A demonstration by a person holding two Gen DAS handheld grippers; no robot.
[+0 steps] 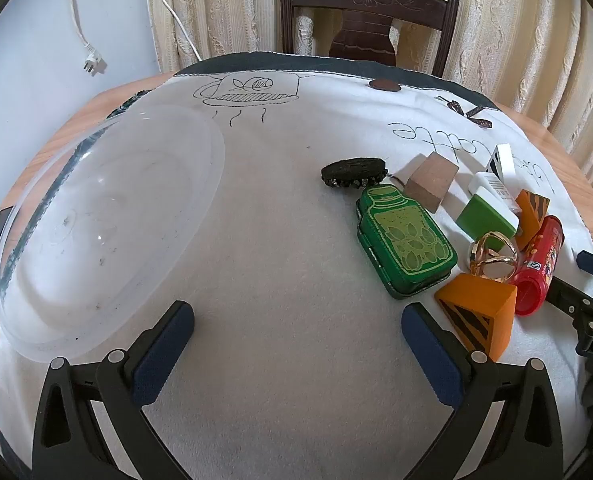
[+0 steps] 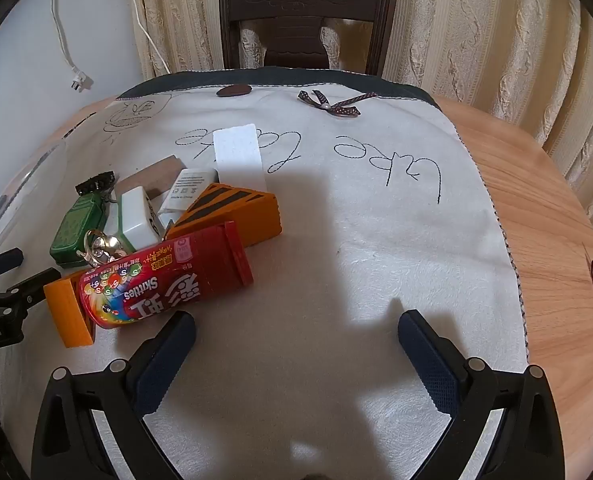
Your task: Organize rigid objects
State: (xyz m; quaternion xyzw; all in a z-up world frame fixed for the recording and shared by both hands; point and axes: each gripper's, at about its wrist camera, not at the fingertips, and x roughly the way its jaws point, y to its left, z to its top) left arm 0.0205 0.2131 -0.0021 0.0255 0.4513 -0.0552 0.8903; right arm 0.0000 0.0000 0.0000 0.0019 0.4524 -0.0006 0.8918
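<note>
My left fingers (image 1: 298,340) are spread wide and empty over the white cloth (image 1: 280,240) on the tabletop, a clear plastic bowl (image 1: 108,232) lying to their left. My right fingers (image 2: 296,342) are also spread and empty, just beside a red Skittles tube (image 2: 164,280) lying against 2 orange blocks (image 2: 236,212) and a green tin (image 2: 78,228).

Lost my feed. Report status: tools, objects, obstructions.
Left tool open, empty. Right tool open, empty. Clear bowl empty; objects piled beside green tin and Skittles tube. Nothing between the tools and the pile.
</note>
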